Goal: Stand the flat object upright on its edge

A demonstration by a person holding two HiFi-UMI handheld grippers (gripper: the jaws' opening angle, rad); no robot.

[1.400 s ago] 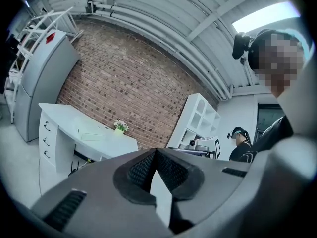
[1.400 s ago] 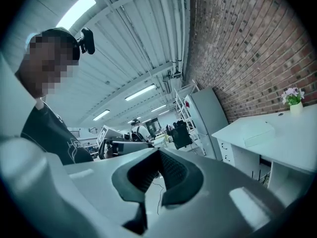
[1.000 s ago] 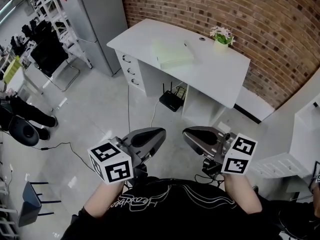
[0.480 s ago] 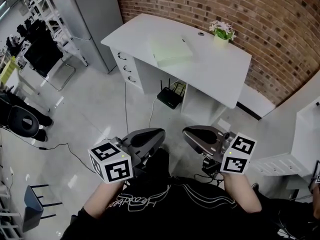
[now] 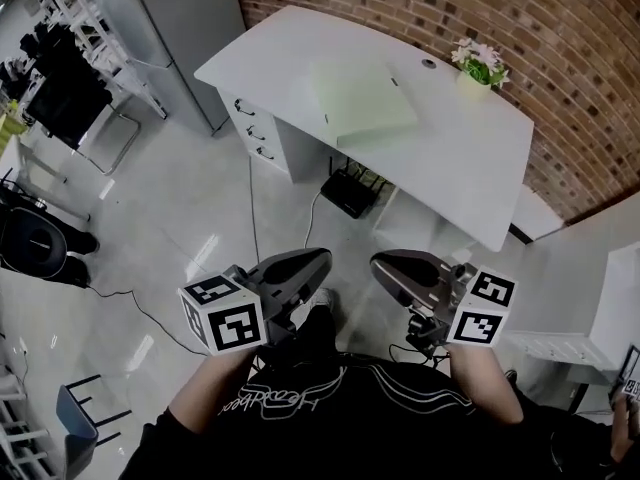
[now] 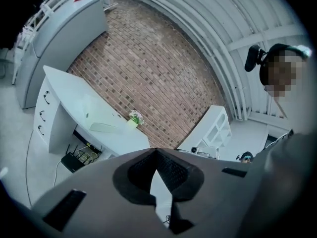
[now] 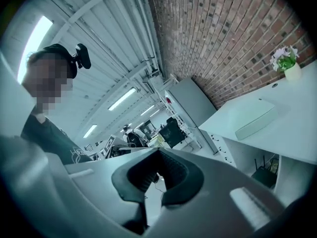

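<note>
A flat pale green book [image 5: 362, 99] lies on the white desk [image 5: 470, 168] by the brick wall; it also shows as a thin slab [image 6: 103, 128] in the left gripper view and as a pale slab [image 7: 255, 118] in the right gripper view. My left gripper [image 5: 322, 259] and right gripper [image 5: 378, 262] are held close to my body, well short of the desk, tips facing each other. Both are shut with nothing between the jaws.
A small potted flower [image 5: 480, 64] stands at the desk's far right corner. A black router [image 5: 349, 194] sits on the floor under the desk, with cables trailing. A grey cabinet [image 5: 170, 28] and shelving stand to the left; a white shelf unit [image 5: 620, 298] is on the right.
The desk and book have come nearer and shifted right in the head view as I step toward them. Both grippers keep their pose and stay shut.
</note>
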